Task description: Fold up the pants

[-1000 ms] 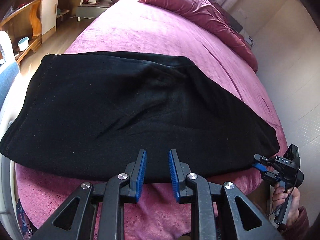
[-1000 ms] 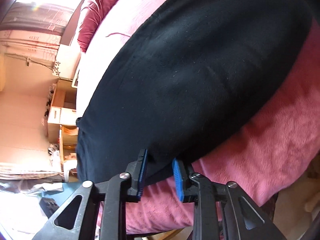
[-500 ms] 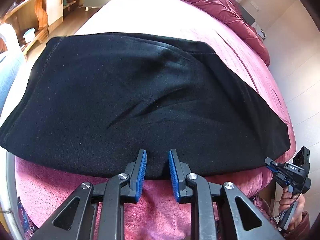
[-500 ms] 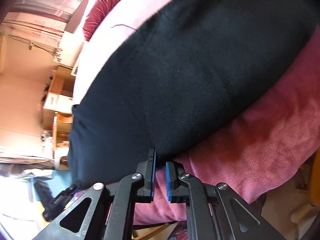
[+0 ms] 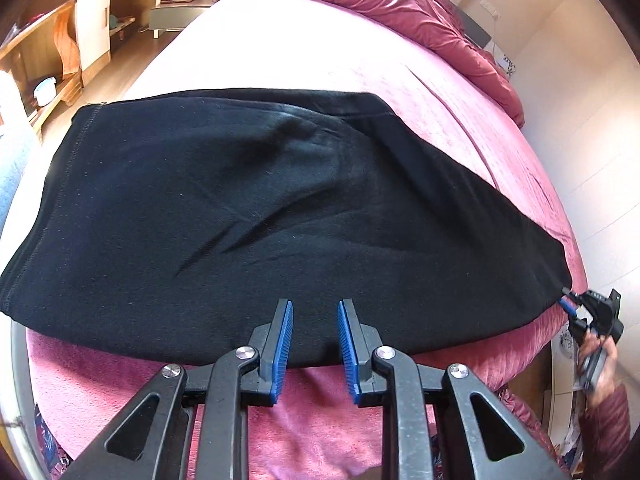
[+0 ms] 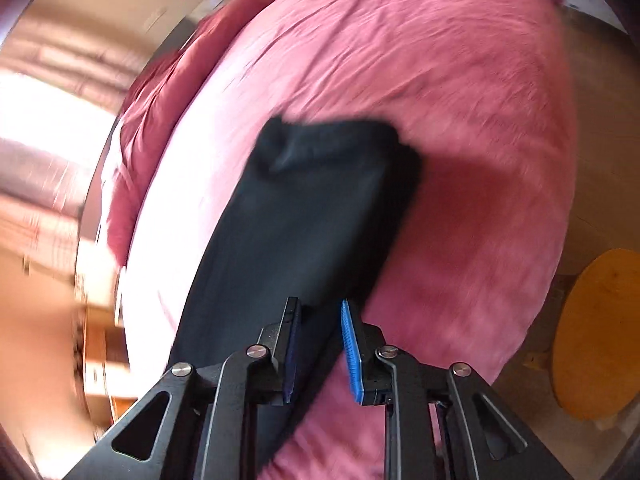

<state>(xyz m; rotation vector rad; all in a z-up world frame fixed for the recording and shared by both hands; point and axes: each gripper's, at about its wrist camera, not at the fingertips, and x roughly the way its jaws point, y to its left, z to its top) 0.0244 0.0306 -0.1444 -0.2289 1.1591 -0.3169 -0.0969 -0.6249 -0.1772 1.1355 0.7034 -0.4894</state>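
Only the right wrist view shows a wooden stool (image 6: 596,332) beside the bed (image 6: 460,80).

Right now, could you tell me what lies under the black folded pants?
The black folded pants lie on a pink plush bedspread, which shows all around them. Whatever lies beneath the pants themselves is covered, so anything else there cannot be seen.

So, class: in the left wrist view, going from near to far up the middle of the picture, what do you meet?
Left gripper → black pants → bare pink bedspread → crumpled red quilt at the far end.
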